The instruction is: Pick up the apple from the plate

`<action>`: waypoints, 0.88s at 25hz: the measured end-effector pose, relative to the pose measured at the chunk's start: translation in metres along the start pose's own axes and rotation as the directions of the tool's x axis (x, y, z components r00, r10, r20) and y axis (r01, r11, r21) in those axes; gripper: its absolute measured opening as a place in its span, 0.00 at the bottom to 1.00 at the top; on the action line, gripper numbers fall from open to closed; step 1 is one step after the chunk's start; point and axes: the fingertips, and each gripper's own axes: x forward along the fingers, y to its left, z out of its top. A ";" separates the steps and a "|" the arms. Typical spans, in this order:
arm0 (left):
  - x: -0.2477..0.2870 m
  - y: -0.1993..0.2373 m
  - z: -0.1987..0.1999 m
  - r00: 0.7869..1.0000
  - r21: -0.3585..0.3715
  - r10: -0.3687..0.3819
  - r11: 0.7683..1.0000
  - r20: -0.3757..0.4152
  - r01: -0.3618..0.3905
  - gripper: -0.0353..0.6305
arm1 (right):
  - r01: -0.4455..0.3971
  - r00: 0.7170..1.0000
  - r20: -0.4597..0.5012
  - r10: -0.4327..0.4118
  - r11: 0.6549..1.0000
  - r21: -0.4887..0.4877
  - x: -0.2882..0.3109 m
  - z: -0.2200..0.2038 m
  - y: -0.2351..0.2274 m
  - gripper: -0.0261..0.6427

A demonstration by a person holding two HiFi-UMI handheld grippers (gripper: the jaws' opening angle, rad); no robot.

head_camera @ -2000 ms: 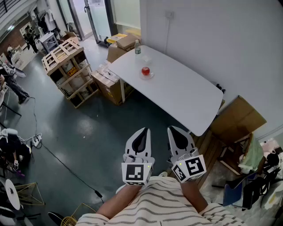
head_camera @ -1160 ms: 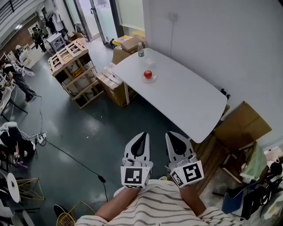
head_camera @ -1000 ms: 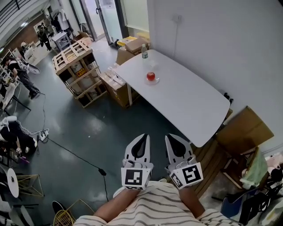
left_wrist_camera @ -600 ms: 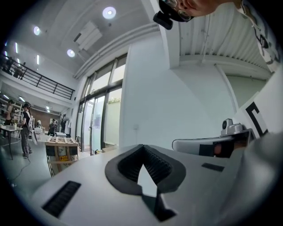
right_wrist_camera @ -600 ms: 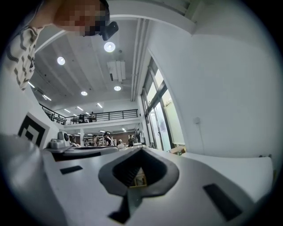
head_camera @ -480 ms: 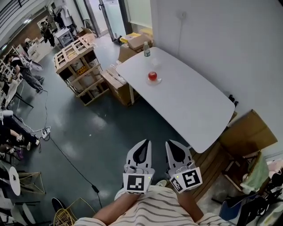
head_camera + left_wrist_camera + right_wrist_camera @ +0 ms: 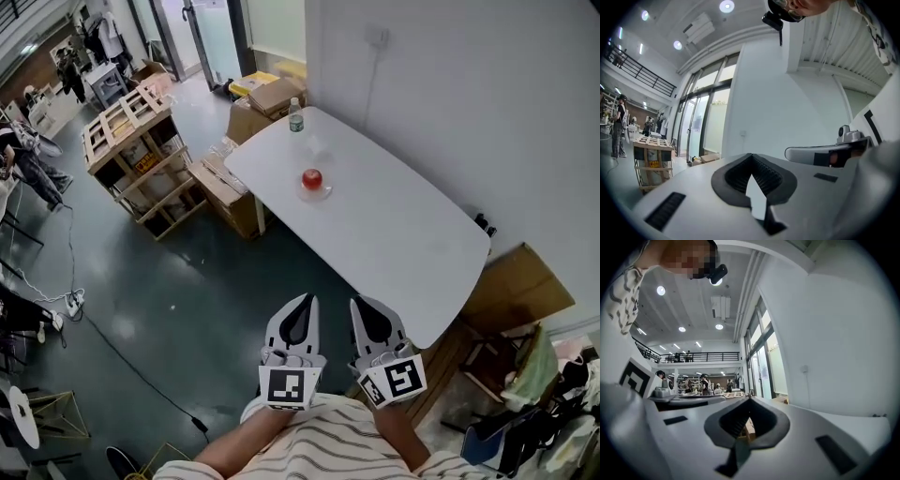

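In the head view a red apple (image 7: 311, 177) sits on a small clear plate (image 7: 317, 191) near the far left end of a long white table (image 7: 394, 234). My left gripper (image 7: 301, 302) and right gripper (image 7: 362, 305) are held side by side close to my body, over the floor, well short of the table. Both point level towards the table and both are shut with nothing between their jaws. In the left gripper view the left gripper (image 7: 752, 160) shows closed pads against a white wall. The right gripper (image 7: 749, 402) looks the same in its own view.
A water bottle (image 7: 296, 115) stands at the table's far end. Cardboard boxes (image 7: 223, 184) and wooden crates (image 7: 127, 145) stand left of the table. A flat cardboard sheet (image 7: 520, 281) and cluttered chairs (image 7: 525, 375) lie at the right. A cable (image 7: 112, 342) runs across the dark floor.
The table and apple have shifted in the head view as I walk towards them. Both grippers stay shut, side by side in front of me.
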 end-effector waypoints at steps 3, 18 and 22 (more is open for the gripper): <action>0.020 0.029 0.001 1.000 -0.009 -0.021 1.000 -0.009 0.021 0.06 | 0.021 1.000 0.001 -0.021 1.000 -0.001 0.036 0.003 0.001 0.05; 0.089 0.139 0.010 0.988 -0.105 -0.151 0.983 0.001 0.151 0.06 | 0.088 0.994 -0.050 -0.092 0.992 -0.089 0.161 0.012 0.025 0.05; 0.095 0.149 0.000 0.988 -0.134 -0.155 0.979 -0.015 0.152 0.06 | 0.096 0.992 -0.073 -0.102 0.992 -0.083 0.173 0.005 0.025 0.05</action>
